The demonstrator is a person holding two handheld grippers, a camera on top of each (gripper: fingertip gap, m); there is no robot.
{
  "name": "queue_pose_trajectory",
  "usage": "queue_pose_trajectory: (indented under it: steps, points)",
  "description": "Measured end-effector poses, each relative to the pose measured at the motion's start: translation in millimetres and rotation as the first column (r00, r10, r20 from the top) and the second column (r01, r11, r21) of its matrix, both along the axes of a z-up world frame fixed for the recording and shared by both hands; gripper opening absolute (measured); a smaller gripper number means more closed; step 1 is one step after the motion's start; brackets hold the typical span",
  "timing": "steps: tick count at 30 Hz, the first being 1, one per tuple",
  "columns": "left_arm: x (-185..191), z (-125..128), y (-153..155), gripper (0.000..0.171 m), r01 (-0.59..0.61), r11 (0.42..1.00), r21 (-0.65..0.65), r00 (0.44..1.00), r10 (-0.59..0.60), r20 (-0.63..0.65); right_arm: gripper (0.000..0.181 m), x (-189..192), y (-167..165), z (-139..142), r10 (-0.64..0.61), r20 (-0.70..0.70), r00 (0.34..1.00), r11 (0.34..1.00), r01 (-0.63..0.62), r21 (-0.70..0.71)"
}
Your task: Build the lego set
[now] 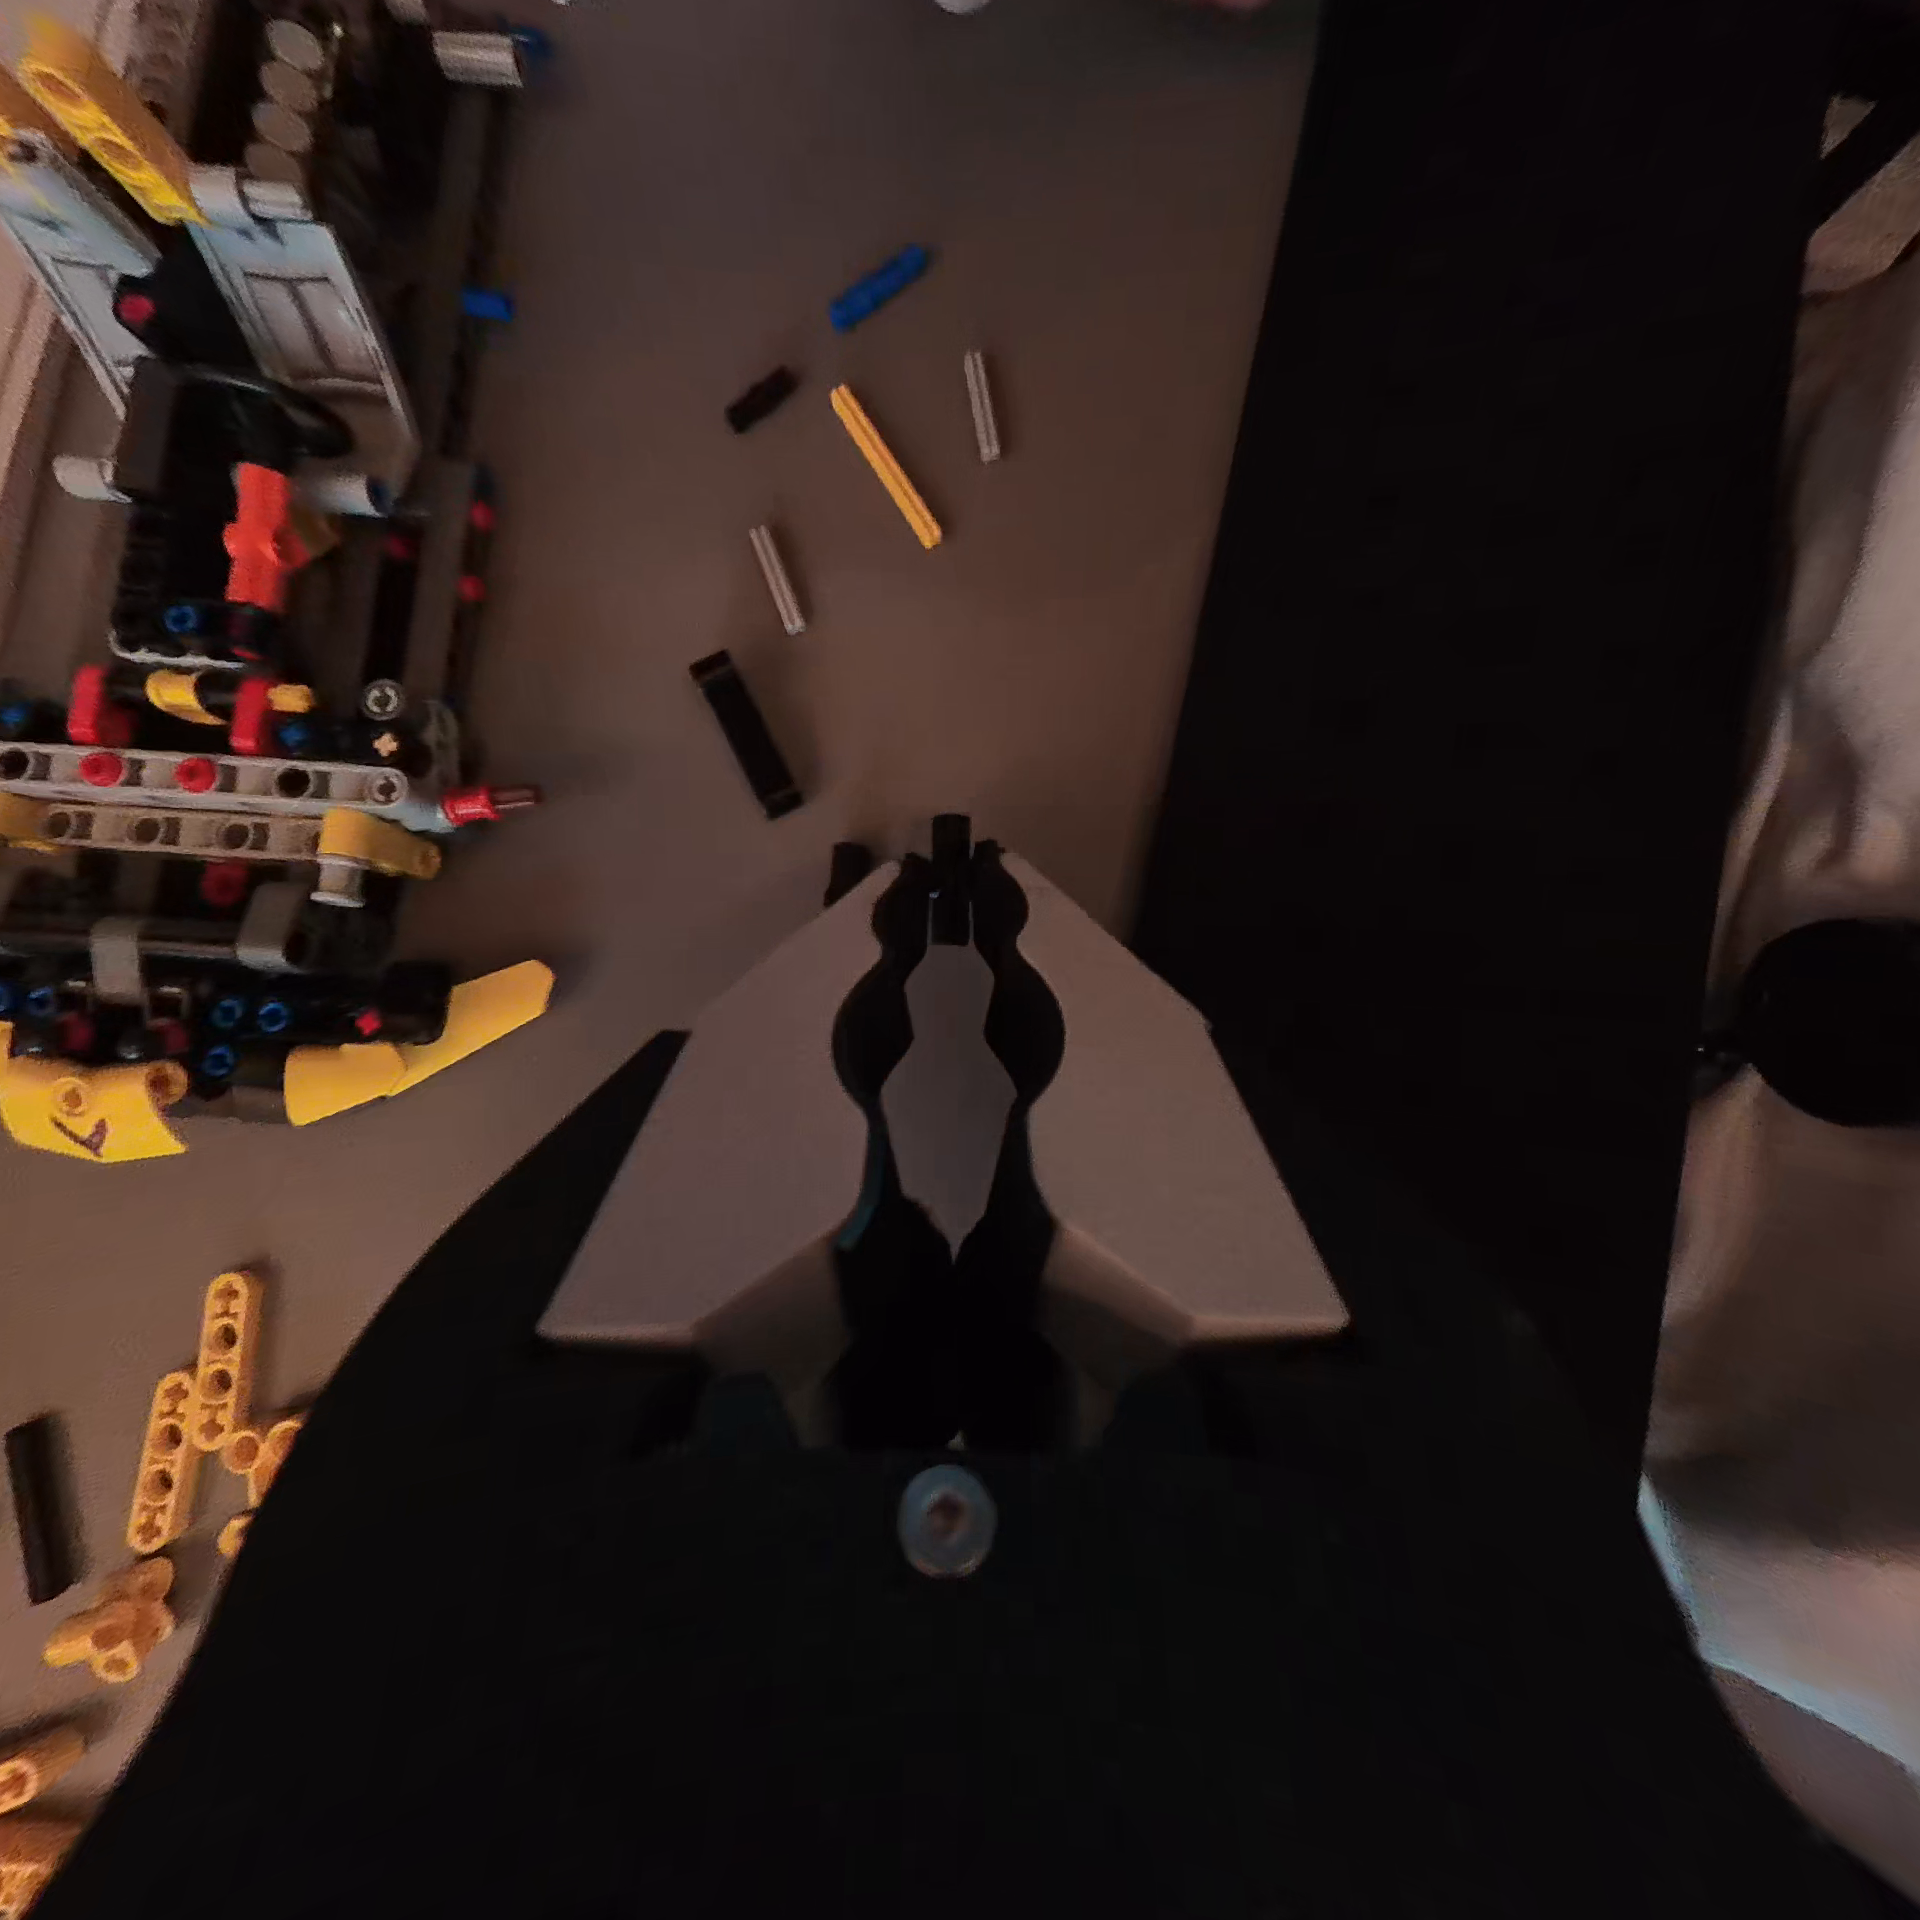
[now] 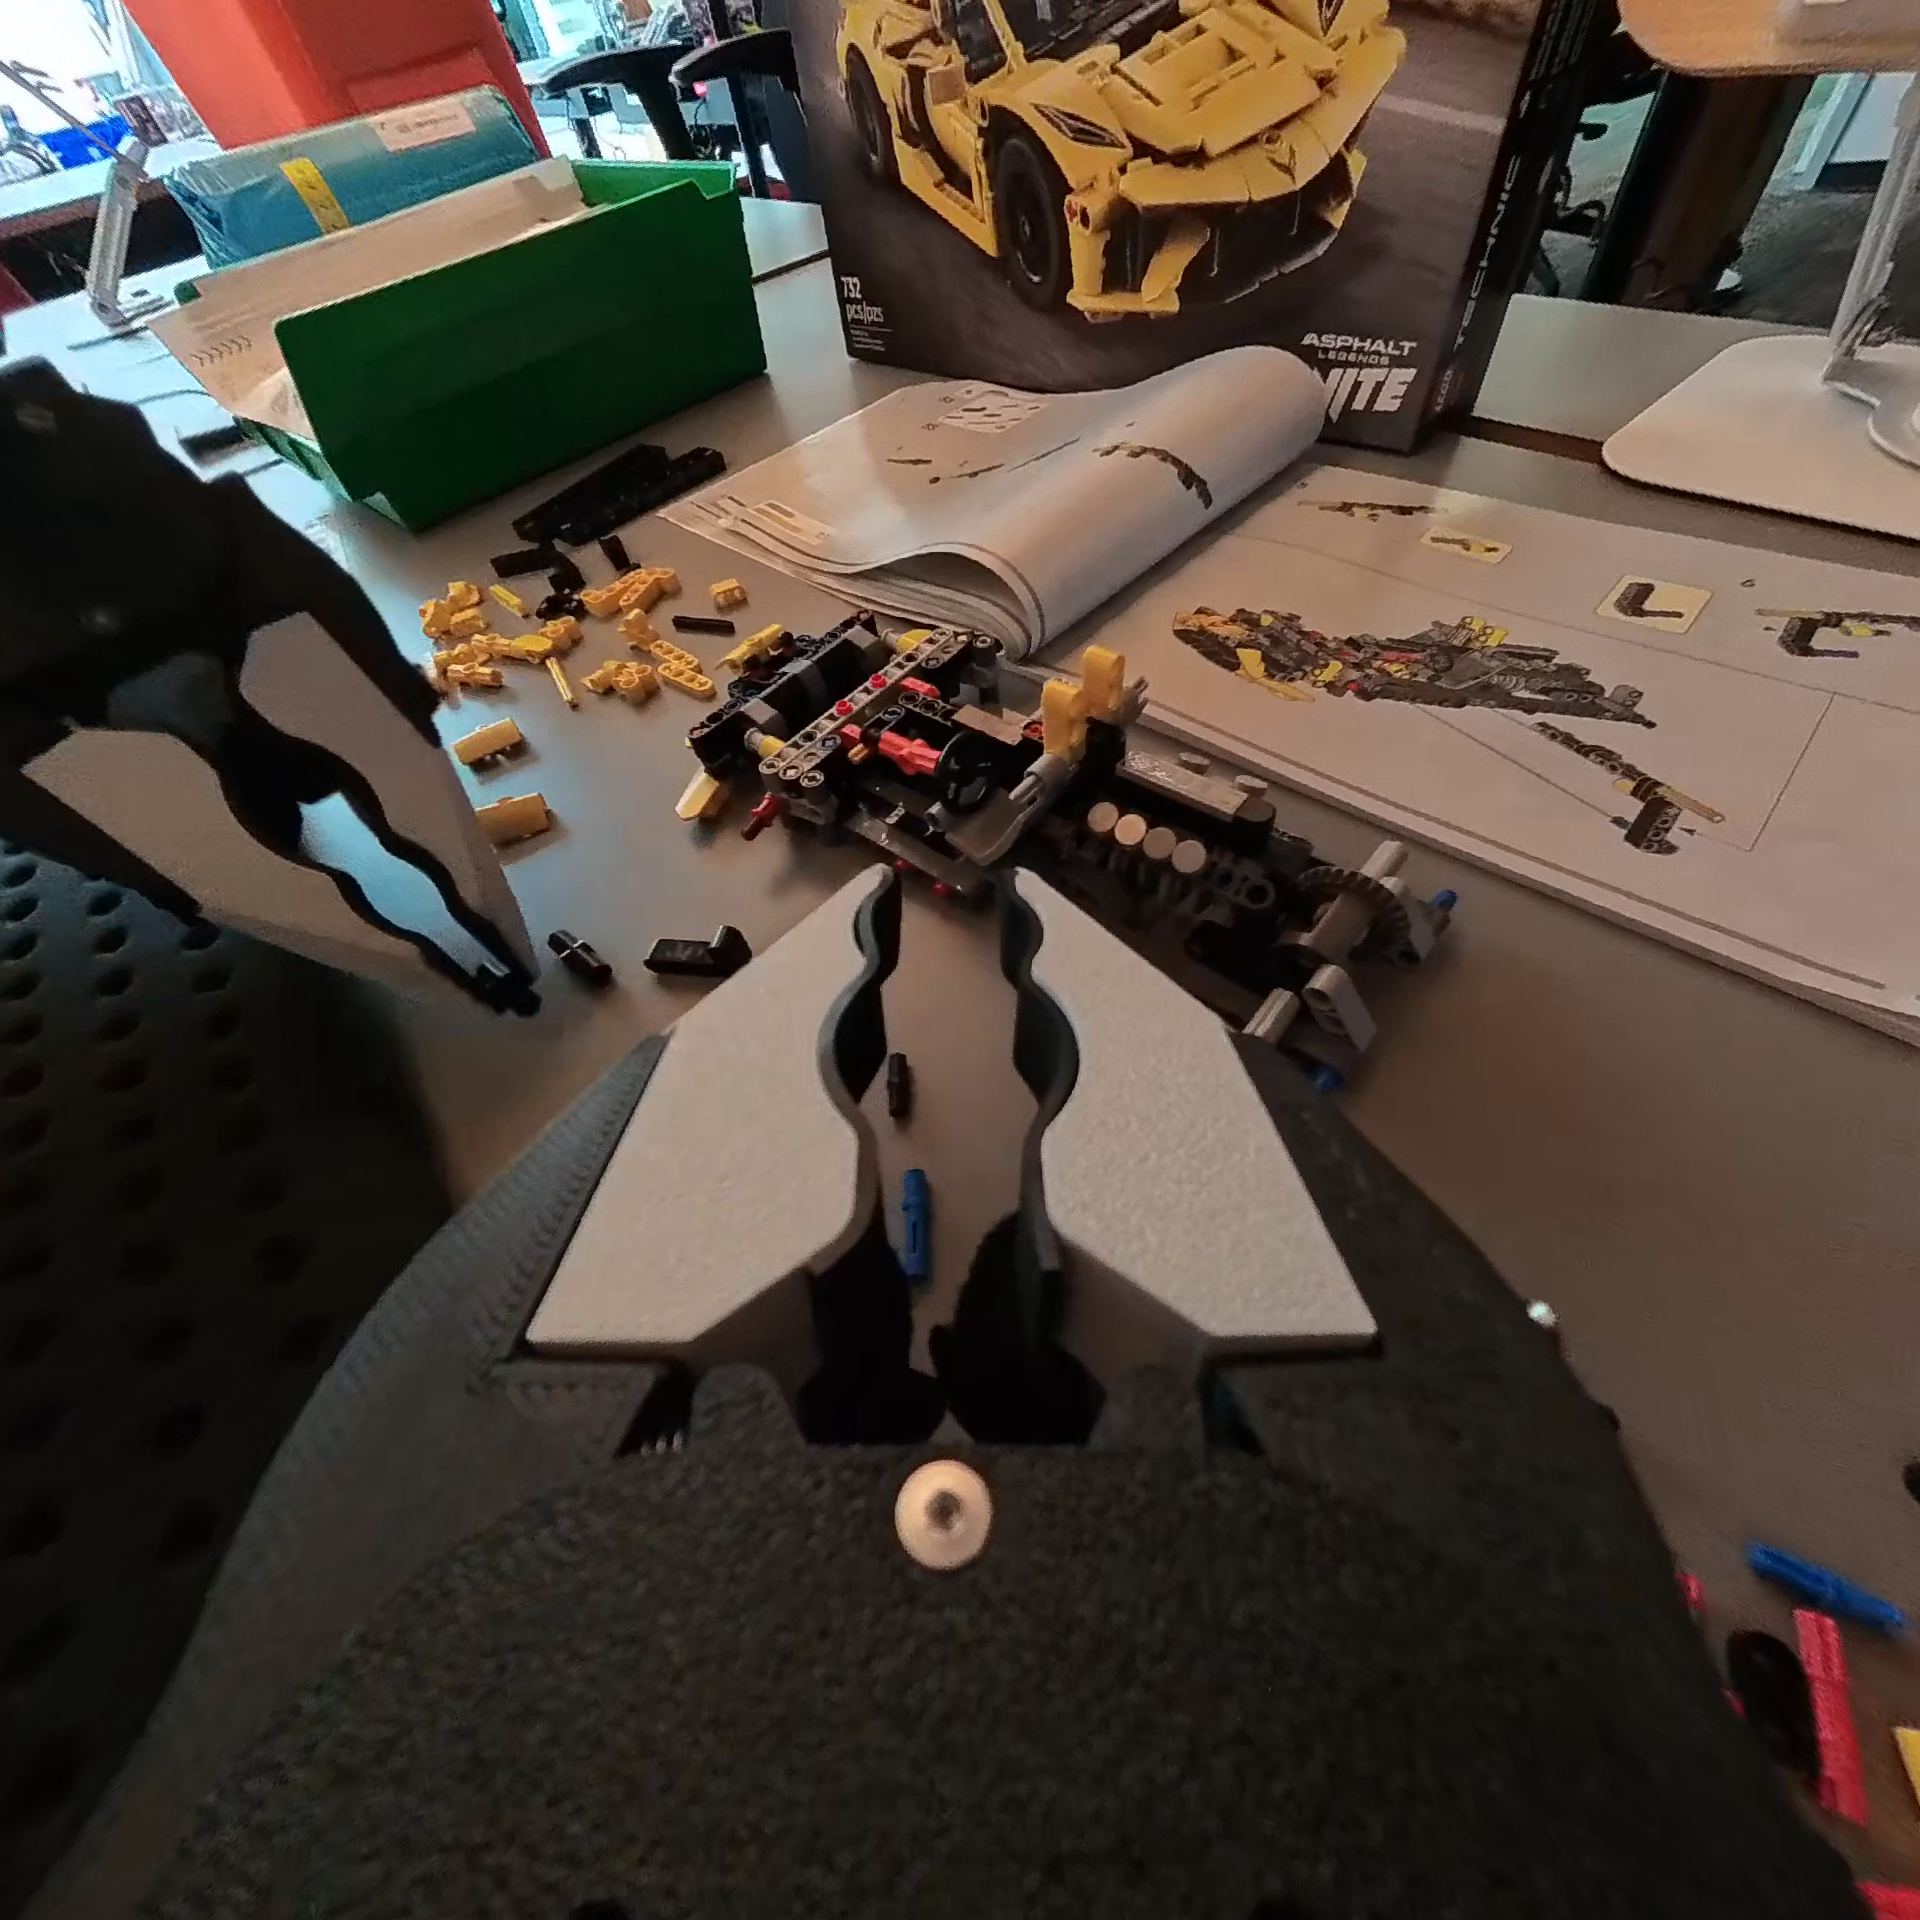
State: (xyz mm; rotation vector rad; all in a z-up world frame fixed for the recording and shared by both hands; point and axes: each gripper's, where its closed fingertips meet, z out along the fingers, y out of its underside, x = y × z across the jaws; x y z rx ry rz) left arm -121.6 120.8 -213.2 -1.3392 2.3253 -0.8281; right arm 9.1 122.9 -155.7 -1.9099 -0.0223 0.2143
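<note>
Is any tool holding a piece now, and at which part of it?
The left tool pinches a small black pin at its fingertips, gripping its lower part; the top sticks out. The right tool is open and holds nothing.

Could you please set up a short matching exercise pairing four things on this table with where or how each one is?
Things:
1. green bin
2. small black pin
3. blue pin
4. right gripper

States:
A. pinched in the left gripper
B. open, holding nothing
C. at the table's far left
D. on the table between the right gripper's fingers

Pairs: 1-C, 2-A, 3-D, 4-B
</note>
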Motion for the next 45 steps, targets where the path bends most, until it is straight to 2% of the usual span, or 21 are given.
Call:
queue_pose_trajectory:
  steps: [3,9,12,14,16,19,22,24,26,28,31,33,35,39,45]
  points:
    - [-1.7,-7.5,2.2,0.005,0.003,0.999,0.041,1.000,-0.002,-0.024,0.017,-1.3,-0.3,0.0,0.006,-0.003,1.000,1.000,-0.006,0.000]
    - [1.7,-10.3,-0.1,0.005,0.003,0.999,0.044,1.000,-0.003,-0.018,0.017,-1.1,0.4,-1.2,0.007,-0.003,1.000,1.000,-0.007,-0.005]
    - [4.0,-7.5,0.7,0.023,-0.007,1.000,0.030,1.000,0.007,0.001,0.017,0.4,0.6,-1.6,0.001,-0.002,1.000,1.000,-0.001,-0.007]
    - [5.7,7.6,0.3,0.027,-0.004,0.999,-0.038,0.999,0.006,0.051,0.017,1.9,1.4,-2.0,-0.004,-0.001,1.000,1.000,0.004,-0.009]
    - [8.2,34.0,6.9,0.028,-0.001,0.989,-0.149,0.992,0.020,0.127,0.017,3.2,2.3,-2.7,-0.009,-0.002,1.000,1.000,0.009,-0.013]
    - [17.6,73.4,45.8,0.036,-0.069,0.953,-0.293,0.960,0.144,0.241,0.018,4.7,3.5,-3.4,-0.014,0.001,1.000,1.000,0.014,-0.016]
    - [33.2,89.6,134.6,0.036,-0.325,0.888,-0.325,0.855,0.423,0.300,0.018,6.6,4.7,-2.6,-0.021,0.010,1.000,1.000,0.021,-0.006]
    - [34.7,85.8,206.0,0.036,-0.561,0.778,-0.283,0.727,0.626,0.281,0.019,9.3,5.5,-2.3,-0.032,0.020,0.999,0.999,0.032,0.002]
    - [28.9,80.7,260.4,0.036,-0.717,0.652,-0.247,0.590,0.756,0.283,0.022,12.6,7.1,0.0,-0.046,0.034,0.998,0.999,0.045,0.022]
    - [27.1,78.9,289.0,0.036,-0.766,0.560,-0.316,0.491,0.827,0.275,0.024,18.8,8.5,3.3,-0.075,0.064,0.995,0.996,0.071,0.050]
    - [21.3,64.6,310.1,0.036,-0.798,0.481,-0.363,0.423,0.876,0.231,0.024,29.4,9.3,4.8,-0.121,0.099,0.988,0.991,0.114,0.073]
    - [11.2,56.1,319.6,0.036,-0.828,0.464,-0.315,0.406,0.883,0.235,0.012,36.5,7.8,3.0,-0.150,0.093,0.984,0.988,0.145,0.051]
    - [2.5,48.6,326.0,0.035,-0.852,0.446,-0.274,0.388,0.890,0.241,0.010,40.8,9.4,0.9,-0.158,0.067,0.985,0.987,0.156,0.035]
    - [5.9,38.1,314.2,0.035,-0.837,0.464,-0.291,0.428,0.885,0.180,0.014,44.1,12.7,-4.2,-0.161,0.068,0.985,0.987,0.161,0.005]
    - [10.1,36.7,307.2,0.032,-0.832,0.520,-0.195,0.475,0.848,0.236,0.015,49.8,9.0,-3.4,-0.201,0.125,0.972,0.980,0.201,0.016]
